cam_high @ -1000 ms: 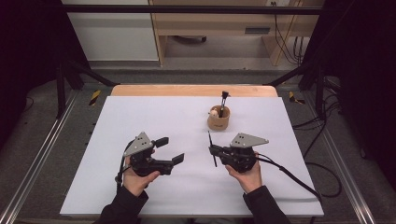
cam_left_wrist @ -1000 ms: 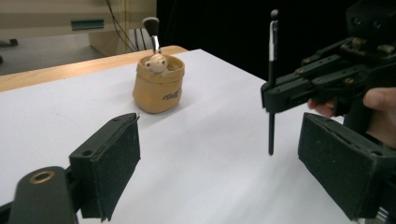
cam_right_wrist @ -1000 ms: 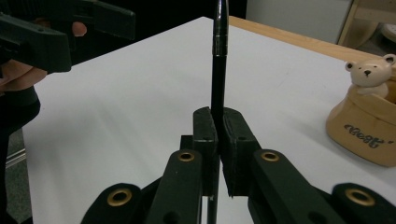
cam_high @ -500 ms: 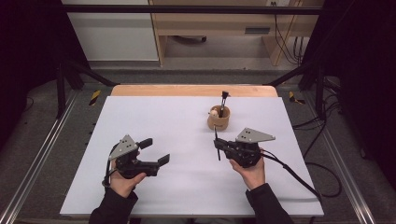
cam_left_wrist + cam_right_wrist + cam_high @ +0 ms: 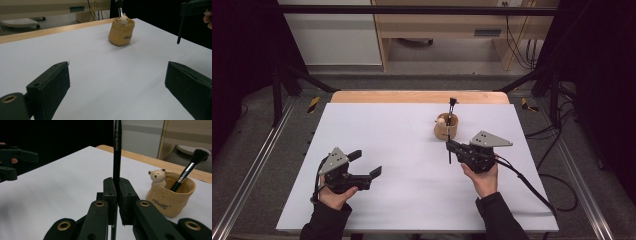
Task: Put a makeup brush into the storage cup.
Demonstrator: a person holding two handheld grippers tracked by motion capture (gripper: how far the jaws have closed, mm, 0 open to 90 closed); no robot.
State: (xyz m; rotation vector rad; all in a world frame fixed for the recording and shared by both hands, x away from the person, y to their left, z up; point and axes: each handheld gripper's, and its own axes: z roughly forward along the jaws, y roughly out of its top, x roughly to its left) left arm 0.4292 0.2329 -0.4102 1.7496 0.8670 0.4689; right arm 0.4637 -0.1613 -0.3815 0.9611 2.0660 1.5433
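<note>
A tan pot [image 5: 446, 129] with a small bear figure stands on the white table [image 5: 387, 125], right of centre, and a make-up brush [image 5: 452, 105] leans in it. Just in front of the pot, my right gripper [image 5: 450, 145] is shut on a thin black stick [image 5: 449, 156], which stands upright between the pads [image 5: 125, 195]. In the right gripper view the stick [image 5: 117, 150] rises left of the pot [image 5: 172, 200]. Near the front left, my left gripper [image 5: 369, 163] is open; its jaws have just been opening and nothing is between them. The left gripper view looks past wide-apart jaws at the pot [image 5: 121, 31].
A wooden strip [image 5: 412, 96] runs along the table's far edge. Metal frame rails [image 5: 257, 165] flank both sides. A black cable [image 5: 527, 185] trails from the right gripper off the front right. Wooden furniture [image 5: 442, 30] stands behind the table.
My left gripper has moved left, toward the front left corner, with its jaws a little wider. The right gripper and its stick have barely shifted.
</note>
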